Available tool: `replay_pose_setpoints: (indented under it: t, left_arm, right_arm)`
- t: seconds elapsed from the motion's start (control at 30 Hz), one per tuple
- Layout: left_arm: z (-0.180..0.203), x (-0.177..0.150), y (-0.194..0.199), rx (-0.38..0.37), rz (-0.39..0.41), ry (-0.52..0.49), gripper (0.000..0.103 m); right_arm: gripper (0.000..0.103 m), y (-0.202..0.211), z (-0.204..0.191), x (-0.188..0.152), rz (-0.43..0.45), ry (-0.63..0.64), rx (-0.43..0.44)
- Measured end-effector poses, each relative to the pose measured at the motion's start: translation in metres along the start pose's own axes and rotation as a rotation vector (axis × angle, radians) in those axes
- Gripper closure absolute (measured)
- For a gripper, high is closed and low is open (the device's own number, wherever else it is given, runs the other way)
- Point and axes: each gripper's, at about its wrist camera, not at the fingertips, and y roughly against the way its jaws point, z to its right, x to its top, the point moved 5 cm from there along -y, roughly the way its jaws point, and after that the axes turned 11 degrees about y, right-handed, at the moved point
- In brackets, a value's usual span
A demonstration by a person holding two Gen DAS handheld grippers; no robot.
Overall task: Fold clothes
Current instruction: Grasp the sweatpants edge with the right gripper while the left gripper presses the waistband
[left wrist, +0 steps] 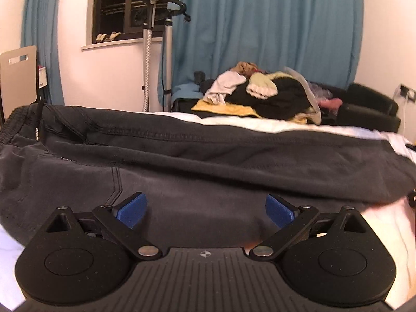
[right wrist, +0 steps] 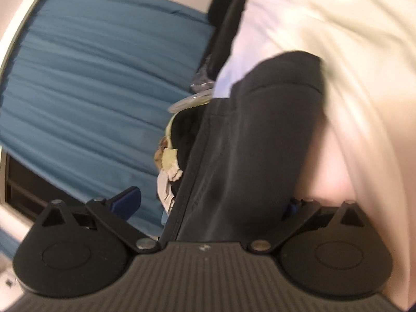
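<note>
While the dark grey trousers (left wrist: 197,150) lie spread across the white bed sheet (left wrist: 299,127), waistband and drawstring toward the left of the left wrist view, the left gripper (left wrist: 206,210) sits low over the cloth with its jaws released, the blue pads (left wrist: 132,209) wide apart and nothing between them. The right gripper (right wrist: 210,205) is tipped sideways, and its view is blurred. A fold of the same trousers (right wrist: 249,140) runs between its spread jaws, though I cannot tell whether they grip it. Beyond the trousers a heap of mixed clothes (left wrist: 262,96) rests at the far edge of the bed, before blue curtains (left wrist: 260,31).
</note>
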Motion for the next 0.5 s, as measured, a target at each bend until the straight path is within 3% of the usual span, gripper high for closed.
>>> replay_pose_setpoints:
  t: [0.2, 0.27, 0.3, 0.33, 0.4, 0.5]
  left_arm:
    - [-0.011, 0.001, -0.029, 0.038, 0.013, 0.046, 0.004]
    - [-0.015, 0.001, -0.038, 0.051, 0.017, 0.061, 0.004]
    - [-0.017, 0.001, -0.043, 0.058, 0.019, 0.068, 0.004]
    - [-0.019, -0.002, -0.05, 0.069, 0.001, 0.061, 0.004]
    - [-0.02, -0.014, -0.067, 0.1, -0.073, 0.01, 0.003]
    - [-0.022, -0.018, -0.065, 0.104, -0.072, 0.015, 0.003]
  right_arm:
    - [0.002, -0.018, 0.001, 0.006, 0.06, 0.108, -0.047]
    - [0.029, -0.018, -0.004, 0.008, 0.06, 0.164, -0.092]
    - [0.062, -0.018, -0.005, 0.009, 0.061, 0.186, -0.125]
    - [0.074, -0.017, -0.004, 0.012, 0.061, 0.198, -0.164]
    - [0.082, -0.015, -0.009, 0.015, 0.061, 0.234, -0.193]
    - [0.088, -0.008, -0.03, 0.017, 0.09, 0.343, -0.196]
